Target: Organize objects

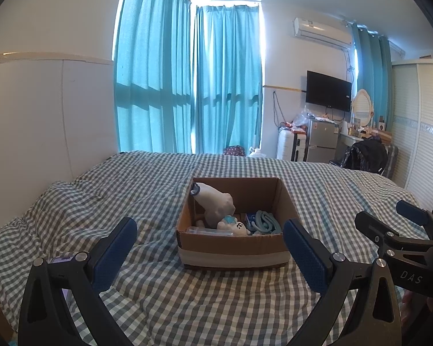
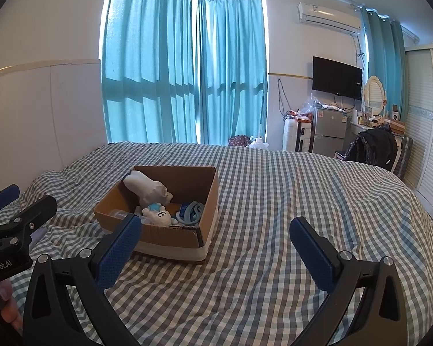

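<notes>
A cardboard box (image 1: pixel 231 245) sits on the checked bed cover (image 1: pixel 158 302). Inside it are a white plush (image 1: pixel 216 201), a small white toy with a blue star (image 1: pixel 235 225), a blue coiled item (image 1: pixel 264 222) and a clear container (image 1: pixel 210 230). My left gripper (image 1: pixel 210 248) is open and empty, a little in front of the box. The box also shows in the right wrist view (image 2: pixel 170 239), left of centre. My right gripper (image 2: pixel 216 245) is open and empty, to the right of the box, its left fingertip (image 2: pixel 121 248) overlapping the box's front edge in view.
A phone (image 1: pixel 63 262) lies on the bed at the left, behind my left gripper's arm. Teal curtains (image 1: pixel 187 86), a wall TV (image 1: pixel 329 90), a small fridge (image 1: pixel 323 141), a chair with a black jacket (image 1: pixel 366 155) and a wardrobe (image 1: pixel 424 132) stand beyond the bed.
</notes>
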Available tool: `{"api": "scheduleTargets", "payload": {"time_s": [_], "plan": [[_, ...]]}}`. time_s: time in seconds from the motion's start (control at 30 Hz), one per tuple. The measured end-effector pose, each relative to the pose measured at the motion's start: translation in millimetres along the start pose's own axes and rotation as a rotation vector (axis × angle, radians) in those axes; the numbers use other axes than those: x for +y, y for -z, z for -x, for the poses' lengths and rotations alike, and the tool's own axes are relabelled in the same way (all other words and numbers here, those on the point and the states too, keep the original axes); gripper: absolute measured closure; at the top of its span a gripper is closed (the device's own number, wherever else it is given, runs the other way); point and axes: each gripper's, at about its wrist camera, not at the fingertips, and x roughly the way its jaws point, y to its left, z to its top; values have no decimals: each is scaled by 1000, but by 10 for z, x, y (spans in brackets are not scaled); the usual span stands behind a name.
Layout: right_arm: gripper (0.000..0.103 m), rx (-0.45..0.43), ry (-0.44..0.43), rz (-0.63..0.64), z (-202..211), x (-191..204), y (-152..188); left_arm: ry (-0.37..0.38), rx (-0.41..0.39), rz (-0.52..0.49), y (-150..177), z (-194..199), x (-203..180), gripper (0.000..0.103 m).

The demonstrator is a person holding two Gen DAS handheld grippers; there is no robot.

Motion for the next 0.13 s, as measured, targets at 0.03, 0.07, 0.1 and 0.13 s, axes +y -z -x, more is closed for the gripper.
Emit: {"api": "scheduleTargets", "payload": {"time_s": [0.03, 0.07, 0.1, 0.13], "plan": [[0, 1, 0, 1, -2, 0, 6, 2, -2, 1, 5, 4, 5, 0], [0, 2, 0, 2, -8, 5, 10, 5, 0, 2, 9, 1, 8, 0], [0, 4, 1, 3, -12, 7, 15, 6, 2, 2, 9, -5, 12, 0], [0, 6, 1, 2, -15, 8, 20, 6, 4, 2, 12, -7, 14, 0]]}}
